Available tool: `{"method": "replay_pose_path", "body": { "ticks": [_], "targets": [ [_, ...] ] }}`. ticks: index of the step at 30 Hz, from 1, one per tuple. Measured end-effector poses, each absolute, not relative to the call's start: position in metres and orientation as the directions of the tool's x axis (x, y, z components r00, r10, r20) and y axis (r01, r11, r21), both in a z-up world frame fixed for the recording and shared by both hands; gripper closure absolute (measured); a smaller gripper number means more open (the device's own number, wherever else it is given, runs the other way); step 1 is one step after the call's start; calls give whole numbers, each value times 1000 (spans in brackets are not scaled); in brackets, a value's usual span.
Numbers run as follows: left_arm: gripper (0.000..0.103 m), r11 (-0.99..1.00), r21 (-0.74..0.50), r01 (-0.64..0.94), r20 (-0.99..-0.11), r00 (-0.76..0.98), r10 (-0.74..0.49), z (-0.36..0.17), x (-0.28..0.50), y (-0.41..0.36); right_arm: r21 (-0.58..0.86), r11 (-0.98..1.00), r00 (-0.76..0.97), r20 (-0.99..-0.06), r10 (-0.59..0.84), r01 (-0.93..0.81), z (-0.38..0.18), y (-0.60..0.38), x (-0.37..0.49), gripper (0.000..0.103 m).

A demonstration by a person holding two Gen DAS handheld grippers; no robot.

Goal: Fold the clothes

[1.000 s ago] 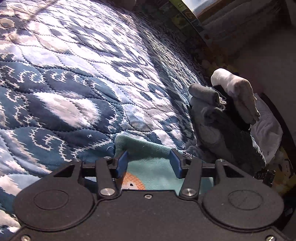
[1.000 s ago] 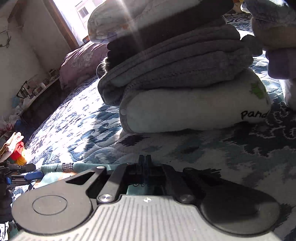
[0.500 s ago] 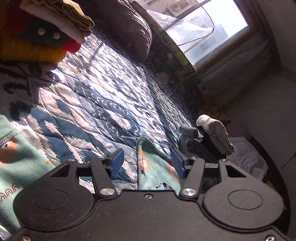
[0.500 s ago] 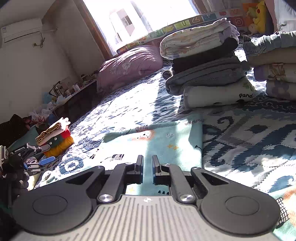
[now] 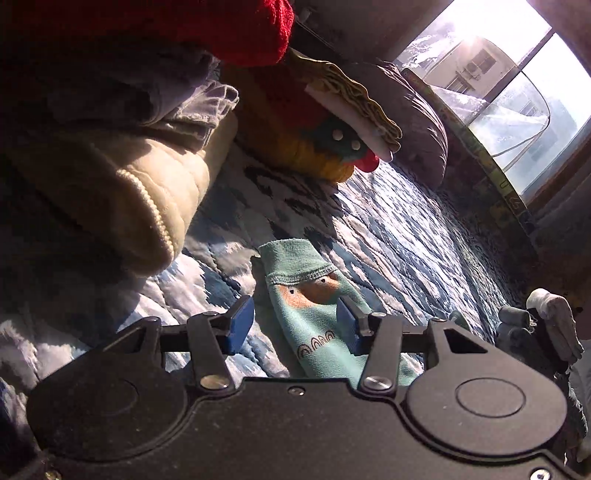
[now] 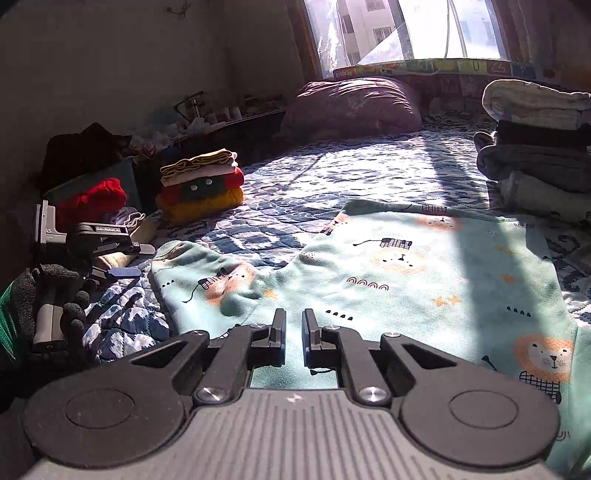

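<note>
**Mint garment spread flat on the quilt**

Mint-green garment (image 6: 424,273), printed with orange lions, rainbows and stars, lies spread on the blue patterned quilt (image 6: 351,177), its hemmed sleeve (image 5: 306,291) stretched out sideways. Left gripper (image 5: 293,321) holds its blue pads wide apart over that sleeve. Right gripper (image 6: 293,328) hovers above the fabric, jaws nearly together with a narrow gap. Lettering on the left gripper's body reads "GenRobot.AI".

Sun from the window (image 6: 406,29) stripes the blue patterned quilt (image 6: 332,170); a plain wall (image 6: 129,55) stands shaded.
</note>
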State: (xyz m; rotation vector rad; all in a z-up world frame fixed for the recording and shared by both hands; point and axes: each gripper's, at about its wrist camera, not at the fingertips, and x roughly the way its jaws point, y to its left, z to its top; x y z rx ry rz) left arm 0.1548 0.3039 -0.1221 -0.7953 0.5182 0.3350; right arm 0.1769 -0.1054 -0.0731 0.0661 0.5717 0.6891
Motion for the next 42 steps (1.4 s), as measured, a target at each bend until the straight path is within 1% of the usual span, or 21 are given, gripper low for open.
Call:
{"method": "replay_pose_path", "body": {
  "ticks": [6, 8, 9, 10, 14, 17, 18, 19, 21, 26, 28, 29, 30, 31, 33, 36, 37, 39, 40, 41, 42],
  "targets": [
    [55, 636, -597, -489, -553, 825, 115, -134, 170, 309, 254, 775, 585, -532, 612, -579, -84, -33, 236, 94],
    [69, 638, -589, -496, -555, 822, 126, -136, 173, 312, 298, 763, 551, -549, 628, -573, -94, -16, 254, 95],
    [97, 633, -587, -504, -561, 817, 131, -138, 172, 314, 307, 767, 538, -568, 623, -564, -101, -10, 261, 96],
    [97, 626, -588, -512, -566, 813, 134, -140, 170, 317, 295, 788, 534, -604, 592, -540, -114, -3, 268, 103],
    [96, 615, -593, -520, -565, 813, 142, -141, 161, 322, 376, 787, 540, -579, 611, -488, -127, -11, 269, 103],
    [88, 590, -618, -520, -562, 817, 130, -142, 158, 331, 285, 809, 562, -600, 569, -515, -122, -2, 260, 103],
    [83, 595, -615, -517, -554, 820, 141, -139, 156, 331, 254, 810, 570, -601, 560, -528, -116, 2, 256, 101],
    [79, 620, -588, -520, -540, 823, 178, -131, 151, 329, 221, 810, 580, -599, 552, -542, -108, 7, 251, 93],
    [77, 675, -542, -501, -511, 834, 209, -121, 149, 322, 136, 783, 594, -577, 561, -607, -96, 20, 237, 92],
    [77, 757, -569, -321, -446, 894, 44, -116, 174, 306, 4, 698, 544, -624, 561, -716, -104, 58, 218, 91],
    [76, 789, -561, -250, -471, 881, -55, -119, 196, 299, -72, 664, 553, -625, 551, -744, -115, 67, 200, 91],
    [74, 801, -538, -262, -508, 859, -60, -123, 208, 297, -101, 657, 565, -619, 546, -747, -116, 70, 193, 91],
    [75, 804, -481, -349, -564, 825, 20, -129, 216, 298, -119, 652, 571, -615, 543, -749, -117, 70, 188, 91],
    [99, 782, -458, -423, -590, 802, 89, -132, 217, 303, -134, 648, 579, -609, 543, -749, -117, 70, 184, 91],
    [100, 749, -515, -418, -564, 823, 72, -130, 213, 310, -145, 646, 584, -603, 543, -750, -117, 70, 180, 91],
    [83, 729, -597, -336, -496, 868, -7, -122, 209, 310, -178, 644, 604, -590, 536, -744, -118, 72, 176, 91],
    [73, 739, -609, -289, -475, 879, -48, -121, 210, 305, -188, 648, 615, -584, 530, -738, -119, 73, 173, 91],
    [57, 764, -564, -313, -522, 852, -37, -129, 220, 295, -193, 656, 628, -569, 531, -730, -119, 73, 167, 91],
    [73, 761, -539, -361, -557, 831, -1, -136, 224, 295, -188, 659, 630, -563, 535, -728, -119, 73, 164, 91],
    [77, 745, -546, -382, -557, 830, 17, -138, 223, 298, -177, 658, 625, -559, 545, -732, -119, 72, 159, 91],
    [75, 755, -539, -373, -547, 837, 23, -135, 221, 294, -165, 656, 619, -556, 556, -737, -118, 70, 154, 91]
  ]
}}
